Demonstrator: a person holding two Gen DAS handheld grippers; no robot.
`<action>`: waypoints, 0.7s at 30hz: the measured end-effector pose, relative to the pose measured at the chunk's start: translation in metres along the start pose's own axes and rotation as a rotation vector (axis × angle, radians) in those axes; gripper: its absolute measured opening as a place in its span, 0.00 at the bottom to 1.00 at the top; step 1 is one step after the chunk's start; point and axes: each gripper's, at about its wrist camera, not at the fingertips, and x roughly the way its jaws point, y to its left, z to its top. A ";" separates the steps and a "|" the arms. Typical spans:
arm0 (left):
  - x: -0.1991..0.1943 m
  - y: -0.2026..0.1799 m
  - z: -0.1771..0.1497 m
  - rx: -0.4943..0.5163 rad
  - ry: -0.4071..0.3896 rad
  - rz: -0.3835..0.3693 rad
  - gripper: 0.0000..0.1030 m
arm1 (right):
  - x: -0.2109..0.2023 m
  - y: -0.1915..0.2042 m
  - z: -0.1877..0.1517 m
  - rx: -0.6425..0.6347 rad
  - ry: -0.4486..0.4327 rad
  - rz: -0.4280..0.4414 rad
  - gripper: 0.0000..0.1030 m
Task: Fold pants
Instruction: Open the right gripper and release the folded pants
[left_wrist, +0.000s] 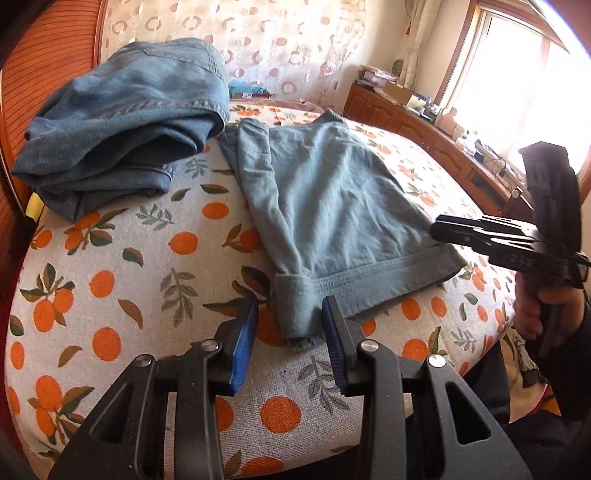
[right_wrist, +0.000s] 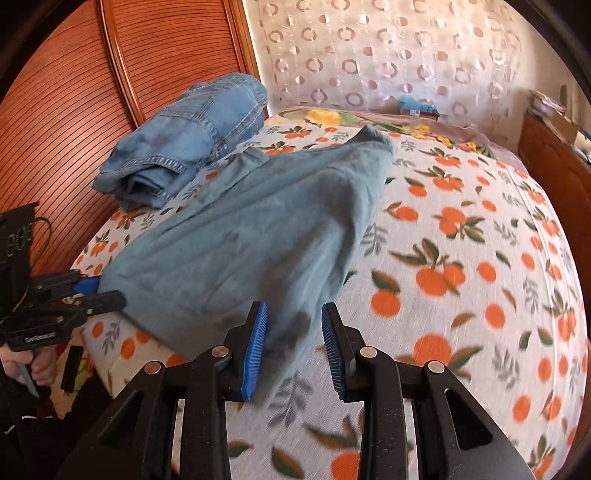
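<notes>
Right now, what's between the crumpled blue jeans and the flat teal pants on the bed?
Only a thin strip of the orange-print bedsheet. In the left wrist view, the blue jeans and teal pants nearly meet at their far ends, with nothing else between them.

Bed (left_wrist: 122, 280) fills both views — cover is off-white, printed with oranges and green leaves. Folded grey-green pants (left_wrist: 332, 206) lie flat at centre frame in the left-wrist view, hem toward the near edge. Bundle of blue denim jeans (left_wrist: 122, 122) sits upper left, touching the pants' far corner. Floral blanket (right_wrist: 388, 120) lies along the far end — upper middle of the right-wrist view.
</notes>
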 end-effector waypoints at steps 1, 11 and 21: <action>0.000 0.000 -0.001 0.001 -0.003 0.002 0.36 | -0.001 0.001 -0.002 0.004 0.000 -0.009 0.32; -0.003 -0.006 -0.007 0.020 -0.011 0.003 0.37 | -0.015 -0.005 -0.031 0.064 0.010 0.007 0.35; -0.001 -0.006 -0.008 0.022 -0.019 0.019 0.15 | -0.016 -0.011 -0.033 0.132 0.011 0.063 0.35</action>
